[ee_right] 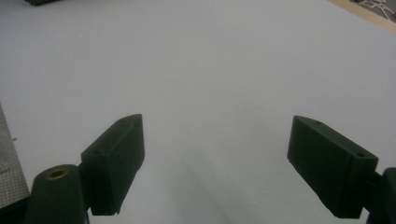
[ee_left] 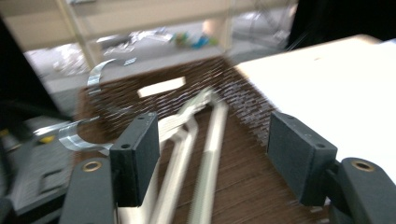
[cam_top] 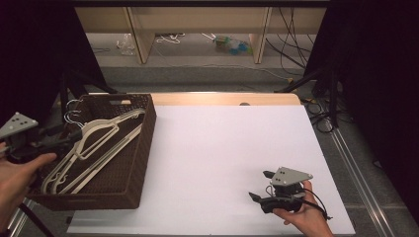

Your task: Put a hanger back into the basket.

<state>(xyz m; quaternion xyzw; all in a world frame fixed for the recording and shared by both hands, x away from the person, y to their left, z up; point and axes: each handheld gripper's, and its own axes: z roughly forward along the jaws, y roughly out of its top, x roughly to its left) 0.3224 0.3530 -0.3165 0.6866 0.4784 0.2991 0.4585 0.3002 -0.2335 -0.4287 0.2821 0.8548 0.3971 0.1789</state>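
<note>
A dark brown wicker basket (cam_top: 143, 148) stands at the table's left edge. Several cream clothes hangers (cam_top: 94, 143) lie in it, their metal hooks (cam_top: 71, 111) reaching over its far left corner. My left gripper (cam_top: 78, 136) hovers over the basket's left side, held by a hand. In the left gripper view, which is blurred, the left gripper (ee_left: 212, 140) is open above the hangers (ee_left: 180, 154) and the basket floor (ee_left: 243, 182), its pads clear of them. My right gripper (cam_top: 260, 185) rests low over the white tabletop near the front right. The right gripper (ee_right: 215, 149) is open with nothing between its jaws.
The white tabletop (cam_top: 227, 143) runs from the basket to the right edge, with a wooden strip (cam_top: 222, 98) along the back. Beyond it are wooden shelf legs (cam_top: 141, 39), cables and litter on the floor, and black stands (cam_top: 326, 79) at both sides.
</note>
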